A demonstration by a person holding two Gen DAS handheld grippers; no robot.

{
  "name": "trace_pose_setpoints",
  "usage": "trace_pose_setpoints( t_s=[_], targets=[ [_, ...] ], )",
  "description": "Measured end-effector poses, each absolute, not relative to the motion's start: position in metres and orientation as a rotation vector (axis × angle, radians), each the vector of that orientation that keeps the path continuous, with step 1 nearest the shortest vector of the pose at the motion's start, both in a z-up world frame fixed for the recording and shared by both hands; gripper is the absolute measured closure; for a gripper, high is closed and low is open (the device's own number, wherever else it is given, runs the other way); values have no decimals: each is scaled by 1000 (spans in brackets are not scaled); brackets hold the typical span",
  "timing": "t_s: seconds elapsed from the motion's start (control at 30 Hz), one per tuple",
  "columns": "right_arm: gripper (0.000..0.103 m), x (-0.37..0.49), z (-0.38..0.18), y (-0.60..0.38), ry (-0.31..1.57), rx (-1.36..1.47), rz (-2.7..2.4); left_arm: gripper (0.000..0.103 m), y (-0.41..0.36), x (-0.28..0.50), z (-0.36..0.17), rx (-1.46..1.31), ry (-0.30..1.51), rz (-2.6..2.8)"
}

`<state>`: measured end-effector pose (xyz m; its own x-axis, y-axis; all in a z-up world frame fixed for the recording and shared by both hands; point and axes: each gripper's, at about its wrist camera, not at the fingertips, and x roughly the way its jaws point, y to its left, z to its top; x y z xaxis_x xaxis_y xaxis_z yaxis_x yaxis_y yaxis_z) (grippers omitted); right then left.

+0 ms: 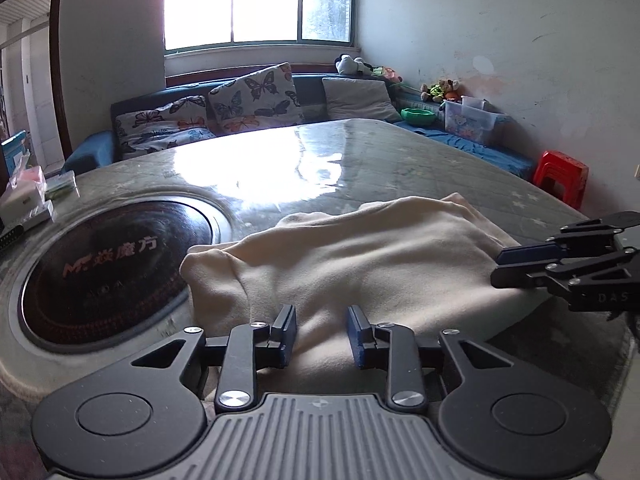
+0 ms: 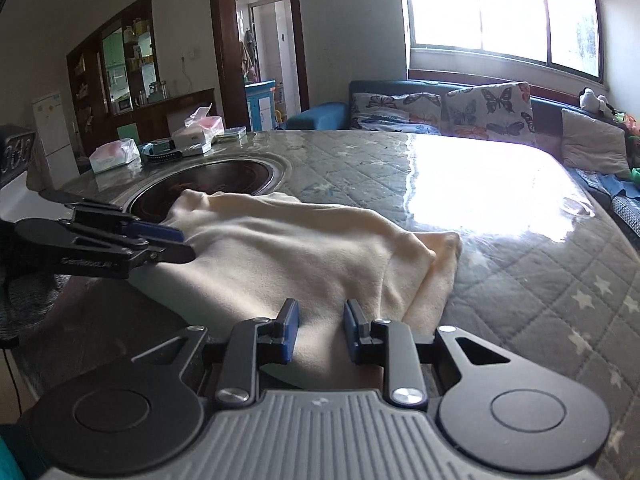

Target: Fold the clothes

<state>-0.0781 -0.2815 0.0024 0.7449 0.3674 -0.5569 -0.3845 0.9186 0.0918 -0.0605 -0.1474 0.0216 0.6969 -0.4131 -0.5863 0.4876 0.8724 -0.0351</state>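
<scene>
A cream garment lies folded in a thick bundle on the quilted table; it also shows in the right wrist view. My left gripper is open at the bundle's near edge, its jaws apart over the cloth. My right gripper is open at the near edge too, further right. The right gripper also shows in the left wrist view at the bundle's right side. The left gripper also shows in the right wrist view at the bundle's left side. Neither gripper holds cloth.
A round black cooktop is set in the table left of the garment, partly under it. Tissue packs and boxes sit at the table's far left. A sofa with butterfly cushions and a red stool stand beyond the table.
</scene>
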Motion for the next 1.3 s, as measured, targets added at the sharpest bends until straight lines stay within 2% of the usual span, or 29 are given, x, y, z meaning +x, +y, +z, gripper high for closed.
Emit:
trace_pose_setpoints(
  t_s=[0.4, 0.67, 0.73, 0.97, 1.3],
  targets=[
    [78, -120, 2, -294, 587, -31, 374, 68, -121, -90, 35, 34, 585, -480],
    [76, -121, -1, -291, 581, -27, 363, 73, -102, -54, 26, -45, 664, -357],
    [76, -121, -1, -292, 580, -24, 363, 80, -101, -54, 21, -6, 658, -320],
    [76, -119, 0, -290, 591, -31, 368, 78, -110, -53, 23, 113, 603, -264],
    [73, -88, 25, -288, 603, -14, 385, 78, -121, -61, 43, 36, 591, -385]
  ],
)
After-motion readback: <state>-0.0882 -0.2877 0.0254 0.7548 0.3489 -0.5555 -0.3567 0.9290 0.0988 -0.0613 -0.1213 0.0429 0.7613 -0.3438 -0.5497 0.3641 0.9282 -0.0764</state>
